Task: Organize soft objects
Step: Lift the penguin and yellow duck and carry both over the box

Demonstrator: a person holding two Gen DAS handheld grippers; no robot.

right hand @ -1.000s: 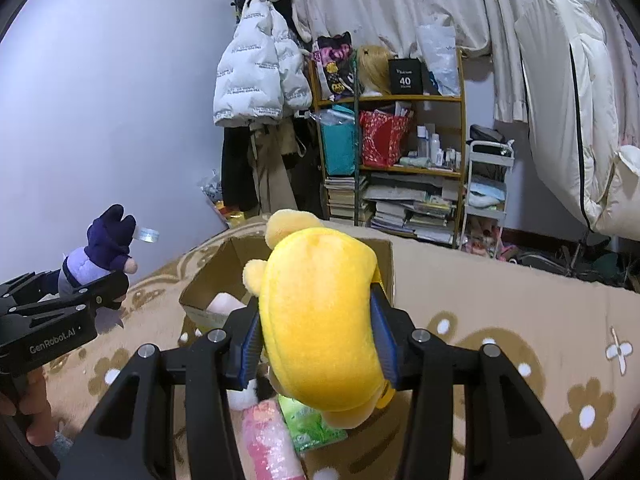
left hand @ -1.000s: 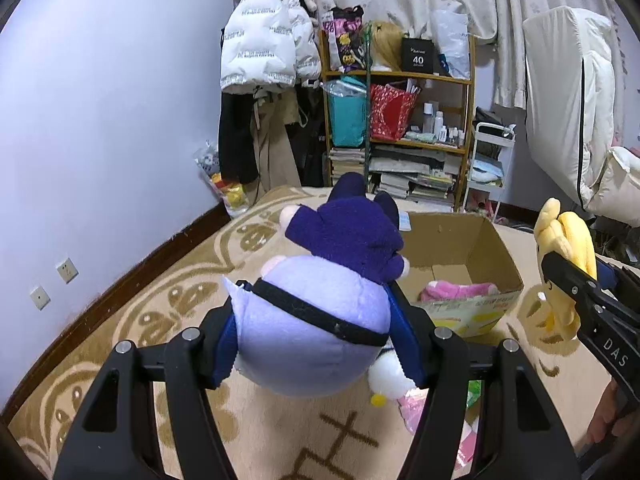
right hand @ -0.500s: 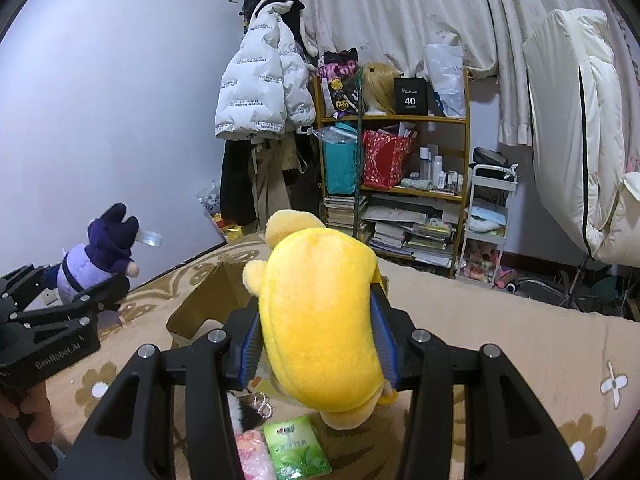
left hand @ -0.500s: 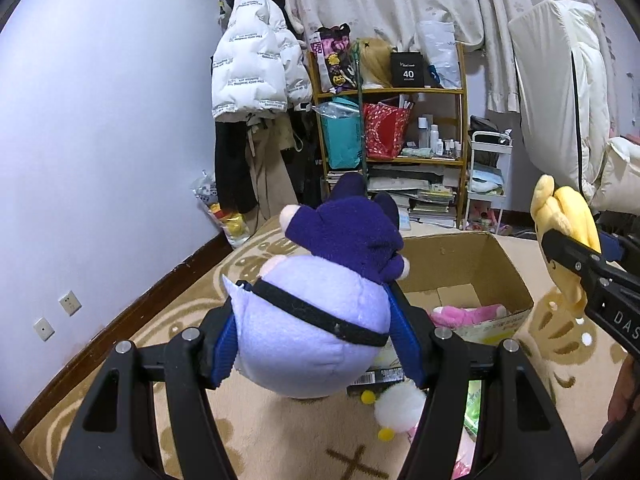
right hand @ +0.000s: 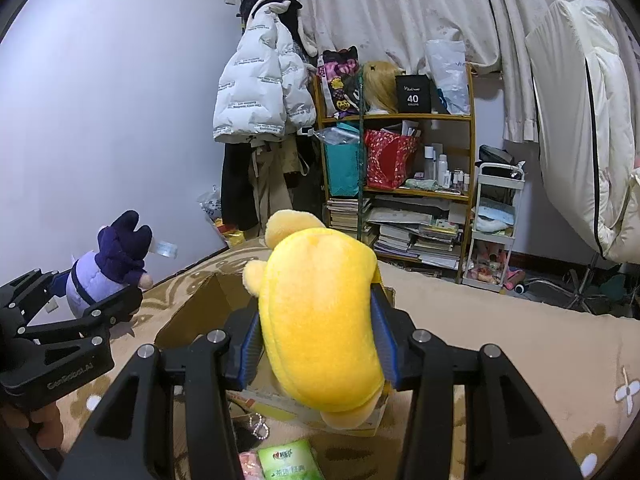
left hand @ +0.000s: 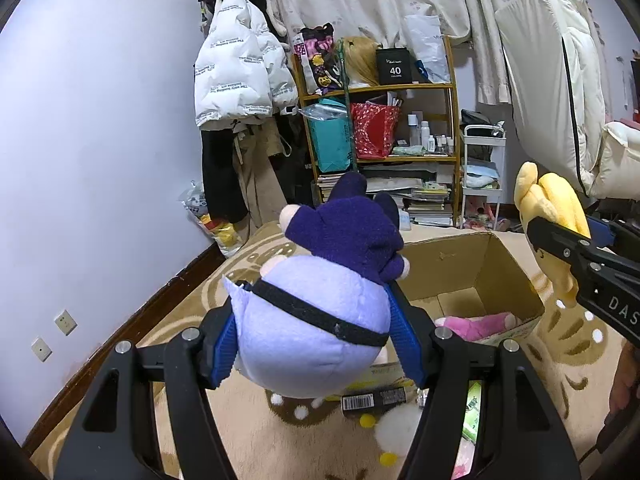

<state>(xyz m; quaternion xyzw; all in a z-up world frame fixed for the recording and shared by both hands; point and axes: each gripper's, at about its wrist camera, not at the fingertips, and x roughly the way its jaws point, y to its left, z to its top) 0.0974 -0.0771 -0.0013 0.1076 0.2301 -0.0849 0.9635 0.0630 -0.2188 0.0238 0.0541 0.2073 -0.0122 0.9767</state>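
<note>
Now both plushies (left hand: 316,320) (right hand: 320,320) sit closer above the cardboard box (left hand: 496,272) than before.

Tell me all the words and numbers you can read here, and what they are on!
"40": black box on top of the wooden shelf; the small line under it is too tiny to read.
"DAS": black right gripper, cut off at the picture's edge.
"GenRoboLAI" (roughly): black left gripper, blurry.
White puffer jacket: rows of print, too small.
Green packet: unreadable.
Barcode on black packet: unreadable.
</note>
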